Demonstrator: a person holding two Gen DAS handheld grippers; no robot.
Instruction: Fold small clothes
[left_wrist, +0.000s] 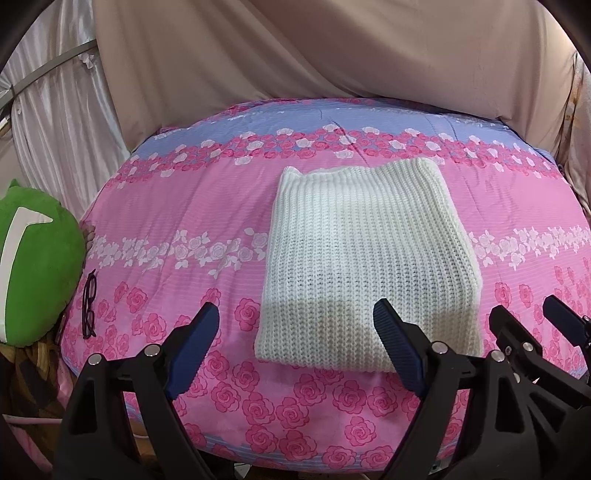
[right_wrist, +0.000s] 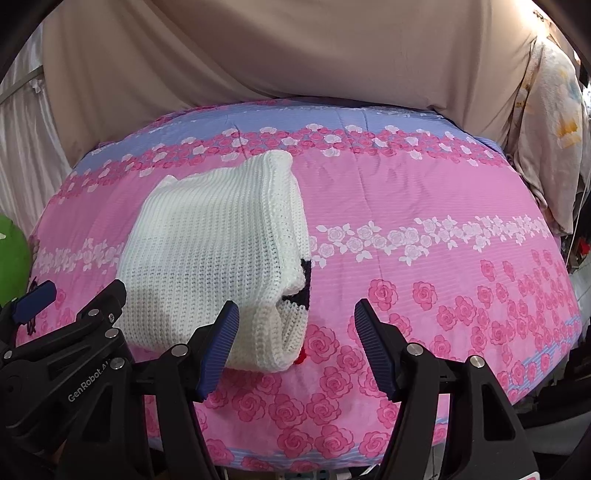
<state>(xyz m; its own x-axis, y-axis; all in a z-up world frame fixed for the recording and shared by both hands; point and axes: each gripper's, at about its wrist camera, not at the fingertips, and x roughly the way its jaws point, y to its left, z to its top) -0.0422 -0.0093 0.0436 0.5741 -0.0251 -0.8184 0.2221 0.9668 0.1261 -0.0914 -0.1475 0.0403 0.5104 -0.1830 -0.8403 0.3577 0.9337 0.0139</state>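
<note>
Folding step: judged nearly complete; a white knitted garment (left_wrist: 369, 266) is seen lying as a compact folded rectangle on the bed; only a final tidy or a carry-off seems left.
Garment position: laid flat on a pink rose-patterned quilt (left_wrist: 177, 206); at about 12 o'clock from the left gripper, and at about 10 o'clock from the right gripper in its own view (right_wrist: 218, 254).
Left gripper (left_wrist: 295, 347): jaws spread wide; nothing is held; it hovers over the near edge of the garment, apart from it as far as can be told.
Right gripper (right_wrist: 293, 343): jaws likewise spread wide and empty; the garment's right near corner lies between the fingers, contact cannot be told.
Doing it well: loose layers show at the right edge, where a black patch (right_wrist: 304, 284) and a red bit (right_wrist: 302, 356) peek out; these would best be tucked in; if the garment is lifted, all layers should be pinched together so the fold is not opened.
Handling: the chunky knit is judged soft and stretchy; a gentle, flat press is advised.
Surroundings: a green plush cushion (left_wrist: 33, 266) at 9 o'clock in the left view; dark-framed glasses (left_wrist: 88, 304) lying just beside it on the quilt; beige drapes (left_wrist: 295, 55) hung behind at 12 o'clock.
Obstacles: none seen near the garment; the glasses are well apart from it.
</note>
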